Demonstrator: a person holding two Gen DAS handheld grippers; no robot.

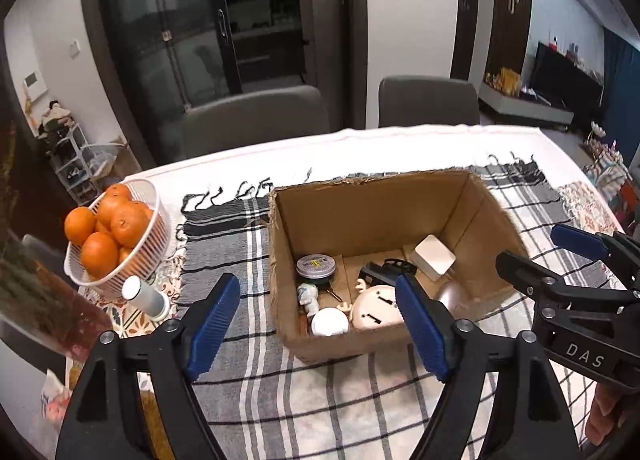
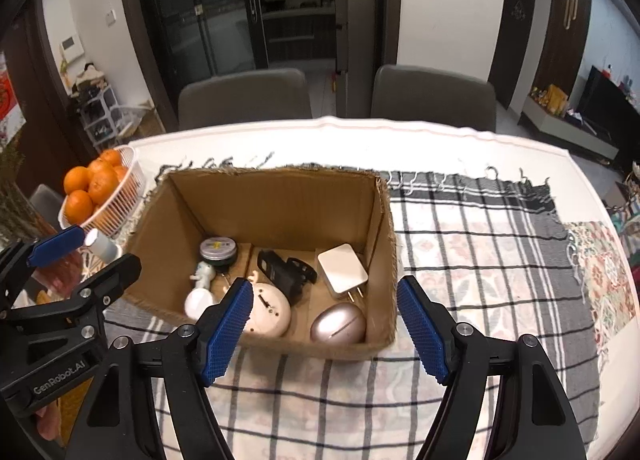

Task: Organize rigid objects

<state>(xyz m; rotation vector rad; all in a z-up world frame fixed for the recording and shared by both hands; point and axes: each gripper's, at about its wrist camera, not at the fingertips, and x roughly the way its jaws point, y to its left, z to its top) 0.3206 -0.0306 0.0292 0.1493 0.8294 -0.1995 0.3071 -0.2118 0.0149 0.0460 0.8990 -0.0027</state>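
One cardboard box [image 2: 276, 200] — seven objects inside.

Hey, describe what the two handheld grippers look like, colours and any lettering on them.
Both are black plastic with silver rivets and two long fingers tipped with blue ribbed pads. The left gripper shows white "GenRobot.AI" lettering in the right wrist view; the right gripper shows "DAS" in the left wrist view. No cables or sleeves show.

Home dining room: table [image 2: 440, 132], chairs [image 2: 244, 98]
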